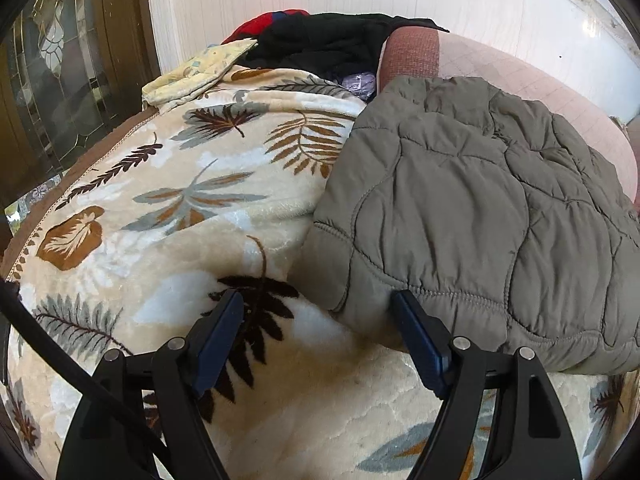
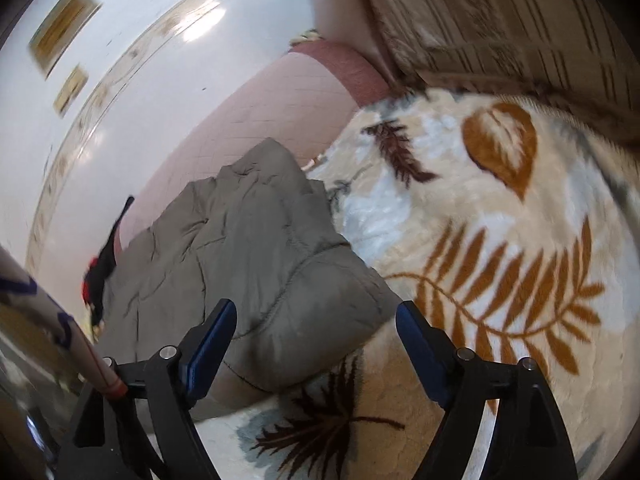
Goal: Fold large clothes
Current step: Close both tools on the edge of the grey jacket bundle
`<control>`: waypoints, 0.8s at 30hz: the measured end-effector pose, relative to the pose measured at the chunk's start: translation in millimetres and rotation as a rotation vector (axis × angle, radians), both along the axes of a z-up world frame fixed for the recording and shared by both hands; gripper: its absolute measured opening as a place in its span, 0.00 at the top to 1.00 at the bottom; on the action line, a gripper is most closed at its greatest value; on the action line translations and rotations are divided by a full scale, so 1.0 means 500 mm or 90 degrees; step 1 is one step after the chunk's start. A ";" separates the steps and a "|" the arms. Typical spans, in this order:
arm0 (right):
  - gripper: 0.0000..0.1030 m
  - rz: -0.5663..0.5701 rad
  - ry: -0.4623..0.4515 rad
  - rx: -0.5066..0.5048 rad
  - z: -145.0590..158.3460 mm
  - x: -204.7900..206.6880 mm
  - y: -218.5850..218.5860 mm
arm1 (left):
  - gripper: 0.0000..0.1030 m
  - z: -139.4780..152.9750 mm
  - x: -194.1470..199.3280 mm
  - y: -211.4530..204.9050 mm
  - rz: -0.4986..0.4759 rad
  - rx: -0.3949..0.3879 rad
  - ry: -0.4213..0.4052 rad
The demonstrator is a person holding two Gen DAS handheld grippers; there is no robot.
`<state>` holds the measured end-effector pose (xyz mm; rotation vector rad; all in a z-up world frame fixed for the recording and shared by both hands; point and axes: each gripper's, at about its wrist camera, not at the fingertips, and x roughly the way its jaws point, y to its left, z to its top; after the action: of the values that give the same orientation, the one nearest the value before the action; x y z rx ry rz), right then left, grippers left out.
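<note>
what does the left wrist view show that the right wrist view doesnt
Only the left wrist view shows the yellowish patterned cloth, the dark wooden door with leaded glass and the full black and red clothes pile. Only the right wrist view shows the striped brown fabric and framed pictures on the wall. Both show the grey quilted jacket lying on the leaf-print blanket, the pink sofa back, and an open gripper: left gripper, right gripper.

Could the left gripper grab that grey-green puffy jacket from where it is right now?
Probably yes. The left gripper is open, and the quilted jacket lies flat on the leaf-print blanket with its hem corner just ahead of the fingertips. Nothing sits between them.
</note>
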<state>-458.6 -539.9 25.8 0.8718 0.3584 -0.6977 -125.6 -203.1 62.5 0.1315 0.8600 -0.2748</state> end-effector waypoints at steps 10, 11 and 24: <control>0.16 0.005 -0.031 0.081 -0.036 -0.001 -0.020 | 0.25 0.001 -0.007 -0.003 -0.006 0.005 -0.007; 0.16 0.006 -0.031 0.084 -0.039 0.001 -0.020 | 0.25 0.001 -0.008 -0.003 -0.006 0.007 -0.008; 0.15 0.011 -0.055 0.113 -0.054 0.000 -0.030 | 0.20 0.021 0.017 0.047 -0.014 -0.156 0.061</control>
<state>-458.5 -554.7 -0.9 1.0634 0.3538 -0.6169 -117.0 -179.5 72.8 -0.1006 0.9132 -0.4072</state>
